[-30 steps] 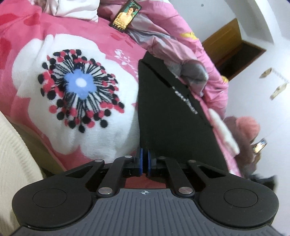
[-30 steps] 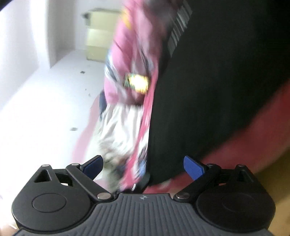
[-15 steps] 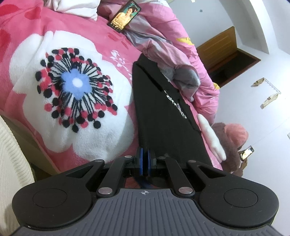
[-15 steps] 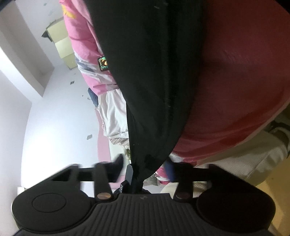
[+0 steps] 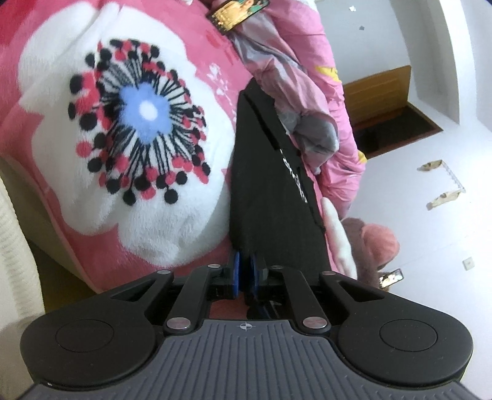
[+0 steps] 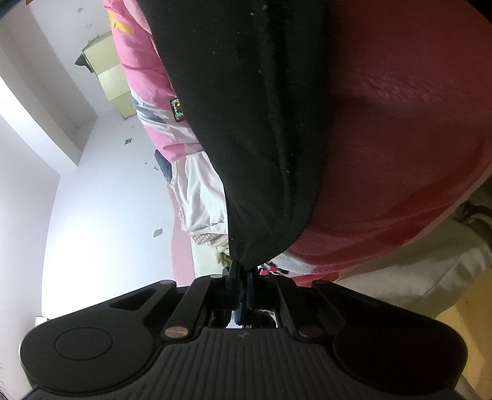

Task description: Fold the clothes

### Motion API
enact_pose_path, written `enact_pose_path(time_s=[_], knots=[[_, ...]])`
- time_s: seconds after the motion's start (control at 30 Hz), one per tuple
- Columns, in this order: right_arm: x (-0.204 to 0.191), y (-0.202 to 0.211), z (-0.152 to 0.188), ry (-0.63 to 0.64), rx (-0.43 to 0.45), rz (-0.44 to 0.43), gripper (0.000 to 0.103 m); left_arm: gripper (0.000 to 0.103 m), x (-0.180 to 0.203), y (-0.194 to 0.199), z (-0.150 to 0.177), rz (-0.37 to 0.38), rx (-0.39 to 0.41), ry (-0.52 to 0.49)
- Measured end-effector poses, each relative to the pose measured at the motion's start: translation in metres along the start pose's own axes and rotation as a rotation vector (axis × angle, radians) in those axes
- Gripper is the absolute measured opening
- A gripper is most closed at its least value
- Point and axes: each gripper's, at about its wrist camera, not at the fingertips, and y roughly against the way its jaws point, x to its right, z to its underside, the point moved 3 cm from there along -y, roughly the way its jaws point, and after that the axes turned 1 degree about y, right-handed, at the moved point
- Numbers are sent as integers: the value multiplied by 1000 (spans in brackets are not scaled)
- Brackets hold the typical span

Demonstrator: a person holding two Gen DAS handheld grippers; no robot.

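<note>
A black garment (image 5: 270, 190) with white lettering lies stretched over a pink flowered blanket (image 5: 129, 129) on the bed. My left gripper (image 5: 245, 270) is shut on its near corner, blue pads pinching the cloth. In the right wrist view the same black garment (image 6: 255, 129) fills the top middle and narrows to a bunched corner. My right gripper (image 6: 243, 284) is shut on that corner. Its pads are mostly hidden by the fabric.
A pink quilt (image 5: 301, 92) is bunched along the bed's far side, with a phone (image 5: 236, 12) on it. A pink plush toy (image 5: 375, 243) hangs at the bed edge. White clothing (image 6: 200, 197) lies behind. White floor and a wooden cabinet (image 5: 378, 95) show beyond.
My right gripper was open a second ago; it has since closed on the garment's corner. The left gripper stayed shut on the other corner and shifted slightly.
</note>
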Motion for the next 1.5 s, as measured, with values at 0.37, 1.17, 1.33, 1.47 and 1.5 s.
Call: enact_pose_path(time_s=[0.37, 1.17, 1.33, 1.47, 1.5], knots=[[-9, -3, 0, 8, -13, 8, 3, 28, -5, -13, -9, 19, -24, 49], [-72, 71, -2, 361, -7, 329, 26, 10, 7, -40, -13, -77, -101, -83], [-128, 149, -16, 555, 151, 462, 33, 10, 13, -42, -12, -119, -110, -131], [-167, 223, -42, 646, 435, 542, 40, 11, 17, -44, -11, -152, -112, -152], [-173, 240, -50, 645, 504, 571, 40, 11, 17, -45, -11, -159, -112, -151]])
